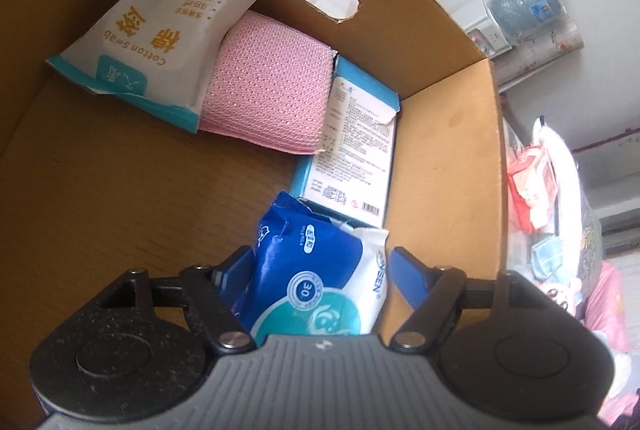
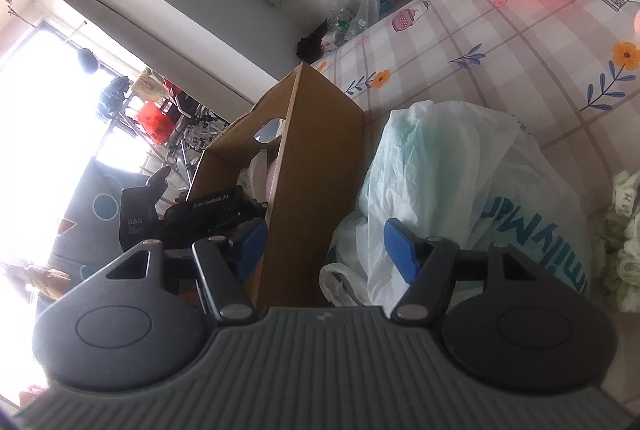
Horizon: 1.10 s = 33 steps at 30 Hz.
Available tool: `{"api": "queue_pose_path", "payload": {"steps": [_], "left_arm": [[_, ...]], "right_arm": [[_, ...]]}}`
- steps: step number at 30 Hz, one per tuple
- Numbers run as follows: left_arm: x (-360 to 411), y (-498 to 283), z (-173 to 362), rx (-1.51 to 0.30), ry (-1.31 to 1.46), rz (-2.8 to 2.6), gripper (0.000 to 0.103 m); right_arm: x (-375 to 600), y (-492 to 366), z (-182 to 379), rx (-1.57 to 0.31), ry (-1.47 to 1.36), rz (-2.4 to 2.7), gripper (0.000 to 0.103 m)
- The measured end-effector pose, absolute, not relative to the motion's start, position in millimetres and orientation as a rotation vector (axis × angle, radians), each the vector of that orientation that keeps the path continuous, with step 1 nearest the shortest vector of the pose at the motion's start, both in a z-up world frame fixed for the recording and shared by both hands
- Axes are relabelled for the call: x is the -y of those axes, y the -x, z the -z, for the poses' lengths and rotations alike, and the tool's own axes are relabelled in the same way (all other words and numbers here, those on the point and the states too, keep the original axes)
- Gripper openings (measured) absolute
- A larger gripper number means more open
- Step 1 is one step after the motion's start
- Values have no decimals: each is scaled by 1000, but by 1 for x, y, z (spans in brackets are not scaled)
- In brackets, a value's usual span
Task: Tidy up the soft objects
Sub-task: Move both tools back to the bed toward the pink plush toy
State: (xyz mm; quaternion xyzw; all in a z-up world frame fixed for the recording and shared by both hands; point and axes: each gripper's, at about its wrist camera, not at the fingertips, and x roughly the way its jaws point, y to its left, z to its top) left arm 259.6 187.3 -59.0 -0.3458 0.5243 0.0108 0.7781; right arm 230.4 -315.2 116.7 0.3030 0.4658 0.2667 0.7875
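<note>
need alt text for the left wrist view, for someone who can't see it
The left gripper, jaws open, reaches into a cardboard box with a blue wet wipes pack between its fingers. Deeper in the box lie a white cotton swab bag, a pink textured roll and a blue-edged printed carton.

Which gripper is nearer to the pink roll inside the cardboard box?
Left. The left gripper is inside the cardboard box, open around a blue wipes pack, with the pink roll just beyond. The right gripper is outside the box, beside a plastic bag.
</note>
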Motion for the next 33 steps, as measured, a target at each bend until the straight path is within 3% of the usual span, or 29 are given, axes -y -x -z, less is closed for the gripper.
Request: {"api": "queue_pose_path", "payload": {"steps": [7,18,26,33], "left_arm": [[-188,-249,47,-1074,770,-75,77],[-150,-206,-35,-843,649,-60,80],[-42,-211,-79,-757,357,131,82],[84,-242,-73,-715,37,378,89]], "right_arm": [[326,-218,-112,-1002,-682,-559,65],[351,-198,-118,-959,-717,-560,68],[416,-191,-146,-836,-671,-459,68],[513,-206,-161,-729,-631,-207,68]]}}
